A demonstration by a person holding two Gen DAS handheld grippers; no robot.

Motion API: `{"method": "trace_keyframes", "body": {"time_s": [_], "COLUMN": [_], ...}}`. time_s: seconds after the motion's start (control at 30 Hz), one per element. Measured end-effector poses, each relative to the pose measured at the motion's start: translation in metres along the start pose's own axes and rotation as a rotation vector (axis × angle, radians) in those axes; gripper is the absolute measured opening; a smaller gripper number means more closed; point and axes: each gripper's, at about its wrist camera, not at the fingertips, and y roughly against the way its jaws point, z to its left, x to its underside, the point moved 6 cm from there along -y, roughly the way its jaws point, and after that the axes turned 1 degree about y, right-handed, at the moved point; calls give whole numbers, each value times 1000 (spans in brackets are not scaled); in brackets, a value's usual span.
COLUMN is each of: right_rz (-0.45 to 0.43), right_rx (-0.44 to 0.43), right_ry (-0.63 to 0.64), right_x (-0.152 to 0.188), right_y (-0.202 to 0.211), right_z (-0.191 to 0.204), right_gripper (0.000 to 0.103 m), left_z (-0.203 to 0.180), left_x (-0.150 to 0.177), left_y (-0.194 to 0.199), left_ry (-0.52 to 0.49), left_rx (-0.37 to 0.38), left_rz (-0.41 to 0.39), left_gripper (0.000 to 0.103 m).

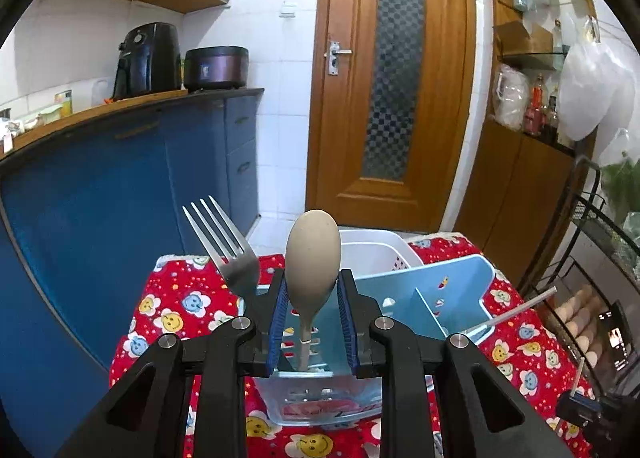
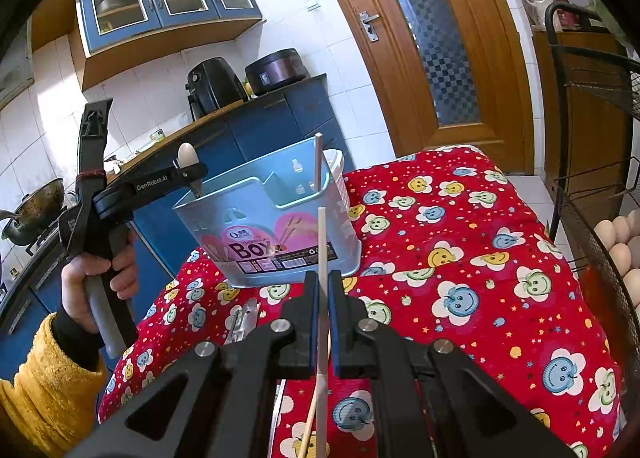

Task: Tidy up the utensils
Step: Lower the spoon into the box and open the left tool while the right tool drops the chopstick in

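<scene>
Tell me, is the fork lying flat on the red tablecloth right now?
No, the fork stands upright with its tines up in the blue utensil box, beside the spoon.

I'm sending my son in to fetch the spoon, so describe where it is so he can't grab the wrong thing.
On the red smiley-face tablecloth stands a light blue utensil box. The spoon stands upright in its near compartment, between the left gripper fingers. Unlike the shiny metal fork beside it, it is beige with a smooth oval bowl.
</scene>
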Motion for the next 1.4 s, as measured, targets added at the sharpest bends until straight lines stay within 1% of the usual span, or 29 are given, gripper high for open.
{"method": "trace_keyframes", "body": {"time_s": [0.2,0.43,0.7,0.9,1.17,1.4], "right_rz": [0,-6,-32,-65,-113,-154], "right_rx": [-2,-3,-16,-28,-37,5], "right_ry": [-1,11,35,75,128,180], "right_x": [0,-2,-17,-35,-71,-109], "right_y": [0,0,1,4,7,3], "right_z": [0,5,15,28,48,62], "right_gripper": [6,6,6,6,6,6], "left_z": [-5,0,12,24,32,40], "left_x": [3,1,3,7,17,28], "left_y": [4,15,34,46,56,58], "left_ry": [-19,2,27,61,74,94], "left_rx": [7,3,-19,-25,-28,-32], "left_rz": [23,24,28,34,39,51], "left_gripper": [26,27,27,27,27,27]}}
